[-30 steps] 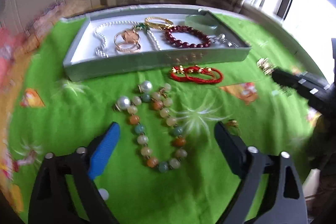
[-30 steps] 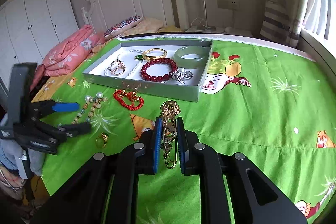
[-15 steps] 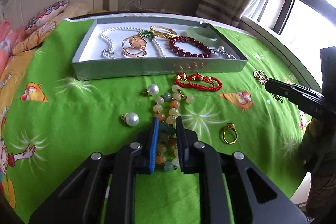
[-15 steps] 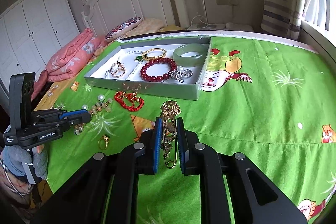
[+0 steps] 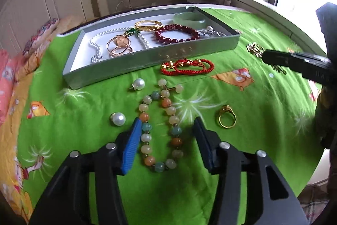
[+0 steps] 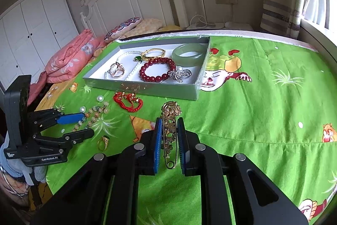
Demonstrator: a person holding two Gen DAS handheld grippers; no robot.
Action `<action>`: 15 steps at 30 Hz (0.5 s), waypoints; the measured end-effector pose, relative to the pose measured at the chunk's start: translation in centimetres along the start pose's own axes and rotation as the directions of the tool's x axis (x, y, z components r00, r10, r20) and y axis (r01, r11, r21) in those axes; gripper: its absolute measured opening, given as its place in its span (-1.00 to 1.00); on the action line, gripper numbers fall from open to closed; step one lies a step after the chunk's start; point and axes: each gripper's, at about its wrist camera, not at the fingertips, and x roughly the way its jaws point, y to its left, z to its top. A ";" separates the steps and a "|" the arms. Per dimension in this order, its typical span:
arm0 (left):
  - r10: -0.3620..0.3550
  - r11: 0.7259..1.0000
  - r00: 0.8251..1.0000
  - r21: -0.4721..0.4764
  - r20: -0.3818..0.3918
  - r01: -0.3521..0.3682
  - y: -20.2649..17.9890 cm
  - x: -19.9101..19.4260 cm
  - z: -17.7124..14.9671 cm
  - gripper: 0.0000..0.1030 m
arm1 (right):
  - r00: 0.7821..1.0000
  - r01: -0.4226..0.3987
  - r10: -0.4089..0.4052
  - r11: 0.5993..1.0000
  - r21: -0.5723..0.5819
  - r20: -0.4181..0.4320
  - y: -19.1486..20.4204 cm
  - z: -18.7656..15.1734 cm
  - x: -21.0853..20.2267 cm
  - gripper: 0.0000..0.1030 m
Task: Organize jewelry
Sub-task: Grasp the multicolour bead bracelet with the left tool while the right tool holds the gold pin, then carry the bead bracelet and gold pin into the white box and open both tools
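The left gripper (image 5: 166, 136) hangs low over the green cartoon-print bedsheet (image 5: 84, 161) with its jaws spread wide, holding nothing. Between its blue-padded fingers (image 5: 131, 144) lies a multicoloured bead bracelet (image 5: 160, 125), laid out in a long loop; the left pad sits just beside the loop's left strand, the right finger stands a little apart from the right strand.

Two loose pearl earrings rest on the sheet: one (image 5: 118, 119) just left of the bracelet, the other (image 5: 138, 84) farther off, near the front wall of the grey jewelry tray (image 5: 147, 57). A gold ring (image 5: 227, 116) sits to the right of the bracelet. A red cord bracelet (image 5: 187, 66) lies just in front of the tray's near wall.

Inside the tray are a pearl necklace (image 5: 95, 45), rose-gold rings (image 5: 119, 46), a gold bangle (image 5: 148, 25), a dark red bead bracelet (image 5: 176, 33), a jade bangle (image 5: 189, 18) at the far right corner, and a silver brooch (image 6: 179, 74).

The right gripper (image 6: 169, 140) has its jaws only narrowly parted on either side of a gold brooch pin (image 6: 170, 130) lying lengthwise on the sheet; whether the pads actually press it I cannot tell.
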 end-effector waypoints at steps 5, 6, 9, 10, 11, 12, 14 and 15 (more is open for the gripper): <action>0.027 1.000 0.999 -0.016 0.028 -0.027 0.8 -0.9 -0.5 -0.70 | 1.000 -0.012 0.012 1.000 -0.007 0.018 0.2 -0.1 -0.4 -0.73; 0.029 0.999 0.999 -0.030 0.039 -0.028 1.1 -1.3 -0.6 -0.70 | 0.999 -0.023 0.024 1.000 -0.010 0.036 0.4 -0.1 -0.8 -0.73; 0.039 0.998 0.996 -0.044 0.080 -0.035 1.4 -2.9 -0.5 -0.71 | 0.996 -0.052 0.054 0.998 -0.018 0.065 1.0 -0.5 -1.5 -0.75; 0.044 0.998 0.995 -0.043 0.095 -0.040 1.5 -3.6 -0.4 -0.71 | 0.996 -0.054 0.055 0.998 -0.024 0.077 1.5 -0.6 -1.8 -0.77; 0.046 0.998 0.993 -0.040 0.106 -0.042 1.5 -4.3 -0.4 -0.71 | 0.995 -0.055 0.057 0.998 -0.026 0.083 1.8 -0.7 -1.9 -0.80; 0.050 0.998 0.992 -0.036 0.113 -0.046 1.4 -4.7 -0.4 -0.71 | 0.995 -0.054 0.056 0.998 -0.026 0.082 2.0 -0.7 -1.9 -0.82; 0.060 0.998 0.990 -0.034 0.126 -0.056 1.4 -5.5 -0.4 -0.71 | 0.998 -0.039 0.041 0.999 -0.025 0.057 2.1 -0.8 -1.7 -0.82; 0.063 0.998 0.989 -0.037 0.132 -0.058 1.4 -5.9 -0.5 -0.71 | 0.999 -0.023 0.024 0.999 -0.029 0.042 2.1 -0.9 -1.6 -0.82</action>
